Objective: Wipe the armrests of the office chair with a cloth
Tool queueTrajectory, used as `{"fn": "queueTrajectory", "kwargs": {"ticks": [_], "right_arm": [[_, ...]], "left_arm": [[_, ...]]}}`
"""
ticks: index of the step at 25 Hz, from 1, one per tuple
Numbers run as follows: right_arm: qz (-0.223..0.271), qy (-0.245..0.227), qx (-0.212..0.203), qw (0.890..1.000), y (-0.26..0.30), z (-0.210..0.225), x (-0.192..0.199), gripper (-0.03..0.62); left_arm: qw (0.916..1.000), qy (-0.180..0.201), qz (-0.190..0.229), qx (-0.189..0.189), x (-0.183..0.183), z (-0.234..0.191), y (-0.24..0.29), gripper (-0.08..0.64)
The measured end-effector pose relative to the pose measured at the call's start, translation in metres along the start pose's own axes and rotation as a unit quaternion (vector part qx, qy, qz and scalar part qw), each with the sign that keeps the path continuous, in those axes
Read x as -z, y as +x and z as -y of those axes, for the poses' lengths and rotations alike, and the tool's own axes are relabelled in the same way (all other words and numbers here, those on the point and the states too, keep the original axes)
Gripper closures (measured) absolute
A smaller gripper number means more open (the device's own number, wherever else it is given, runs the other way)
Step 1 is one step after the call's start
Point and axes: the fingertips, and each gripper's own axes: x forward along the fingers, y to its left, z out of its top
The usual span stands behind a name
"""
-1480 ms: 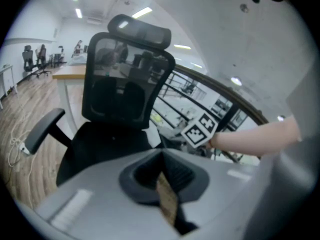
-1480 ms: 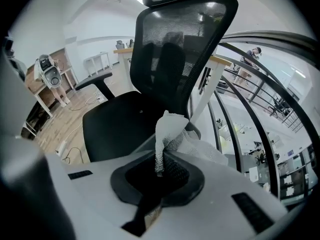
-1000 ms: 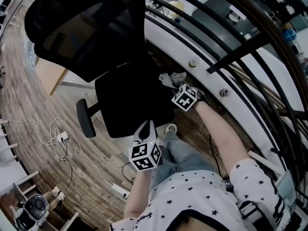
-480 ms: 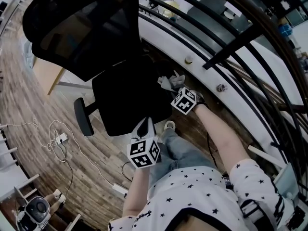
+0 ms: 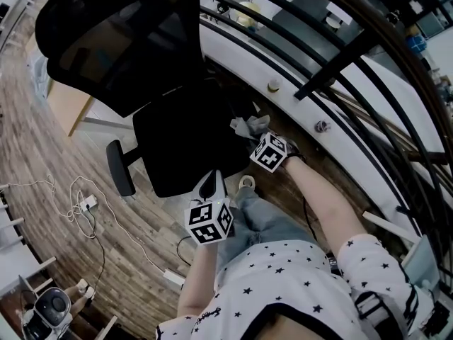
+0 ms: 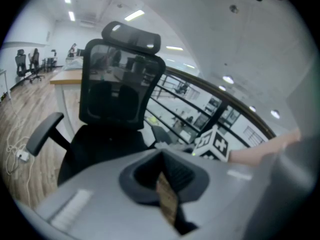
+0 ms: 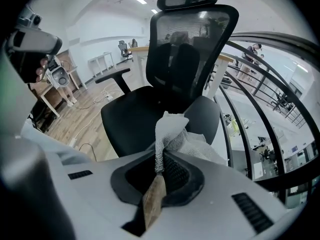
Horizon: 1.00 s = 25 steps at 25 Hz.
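The right tongs [image 7: 159, 171] are shut tight on one edge of the white cloth [image 7: 175, 134]. That leaves most of the cloth hanging free in front, ready to rub with. The cloth is held up beside the black office chair [image 5: 180, 137], right by the near armrest [image 7: 202, 111], so I think the wiping there is just about to start. The left tongs [image 6: 162, 171] are shut too, with nothing in them. They hang low by the front of the seat (out of the way, I'd say). The far armrest [image 5: 120, 168] sticks out alone on the other side.

I cannot tell if the cloth touches the near armrest, because the cloth covers part of it. In the head view that armrest is lost in the dark beside the railing [image 5: 340, 64].
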Motion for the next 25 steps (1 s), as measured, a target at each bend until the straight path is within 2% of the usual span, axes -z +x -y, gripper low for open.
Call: {"fn": "queueTrajectory", "kwargs": {"ticks": [7,15,25], "right_arm": [[-0.014,-0.021,-0.028,0.999,-0.004,-0.022,0.010,0.565],[-0.006,0.001,-0.011,1.000,-0.006,-0.022,0.008,0.565],[0.086,0.046,0.008,0.995,-0.058,-0.031,-0.019,0.565]], "left_arm": [[1.0000,0.007,-0.001,0.005,0.002,0.004,-0.005,0.555],[0.9999,0.008,0.008,0.004,0.000,-0.001,-0.009,0.555],[0.9997,0.009,0.022,0.001,-0.009,-0.001,-0.020,0.555]]}}
